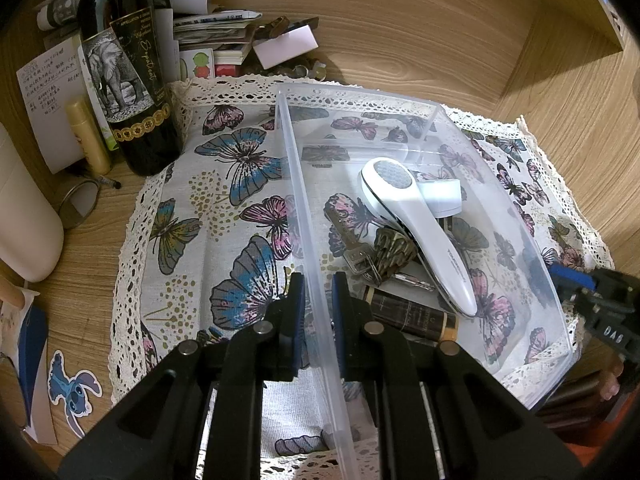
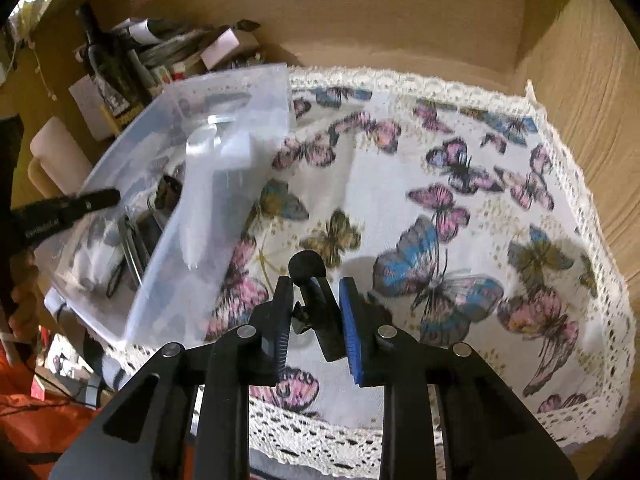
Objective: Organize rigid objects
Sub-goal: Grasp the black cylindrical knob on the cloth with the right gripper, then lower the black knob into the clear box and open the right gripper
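A clear plastic bin (image 1: 500, 168) sits on the butterfly cloth (image 1: 224, 184). It holds a white handheld device (image 1: 416, 216), a bunch of keys (image 1: 360, 254) and a dark tube (image 1: 412, 314). My left gripper (image 1: 318, 292) is shut on the bin's left wall. In the right wrist view the bin (image 2: 224, 128) is at the left, blurred. My right gripper (image 2: 316, 300) is shut on a black clip-like tool (image 2: 314, 296) above the cloth (image 2: 460, 200), beside the bin's near right corner. The right gripper also shows at the right edge of the left wrist view (image 1: 588, 292).
A dark wine bottle (image 1: 124, 68), a gold tube (image 1: 90, 136), a white container (image 1: 24, 208), a small round mirror (image 1: 78, 204) and stacked papers (image 1: 216, 28) crowd the wooden desk behind and left of the cloth. A wooden wall (image 2: 580, 100) borders the right.
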The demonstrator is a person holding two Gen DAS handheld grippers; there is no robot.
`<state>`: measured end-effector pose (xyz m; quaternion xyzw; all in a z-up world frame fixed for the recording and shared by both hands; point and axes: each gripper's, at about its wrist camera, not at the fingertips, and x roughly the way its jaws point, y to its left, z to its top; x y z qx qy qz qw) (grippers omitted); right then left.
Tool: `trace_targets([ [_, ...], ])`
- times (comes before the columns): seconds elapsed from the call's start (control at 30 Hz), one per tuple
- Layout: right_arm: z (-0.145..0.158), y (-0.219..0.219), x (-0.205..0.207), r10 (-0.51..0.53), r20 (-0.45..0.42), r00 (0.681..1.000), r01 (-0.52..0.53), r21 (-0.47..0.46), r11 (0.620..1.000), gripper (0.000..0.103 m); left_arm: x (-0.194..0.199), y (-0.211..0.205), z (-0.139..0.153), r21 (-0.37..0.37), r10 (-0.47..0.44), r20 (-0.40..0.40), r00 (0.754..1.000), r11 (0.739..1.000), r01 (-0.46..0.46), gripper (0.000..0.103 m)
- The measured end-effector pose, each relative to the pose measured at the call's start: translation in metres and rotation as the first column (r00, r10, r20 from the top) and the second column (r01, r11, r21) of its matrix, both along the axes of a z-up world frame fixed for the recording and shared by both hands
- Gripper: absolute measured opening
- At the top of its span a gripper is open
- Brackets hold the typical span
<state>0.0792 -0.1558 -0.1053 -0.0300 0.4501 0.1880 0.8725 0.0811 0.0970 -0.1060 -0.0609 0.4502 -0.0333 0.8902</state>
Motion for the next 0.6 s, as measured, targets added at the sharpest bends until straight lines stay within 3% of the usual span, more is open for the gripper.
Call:
trace_targets([
  [0.6, 0.065, 0.051, 0.028, 0.107, 0.221, 0.969, -0.129, 0.085, 0.988, 0.022, 0.000, 0.000, 0.000, -0.001, -0.002, -0.001, 1.000, 1.000, 0.002, 0.012],
])
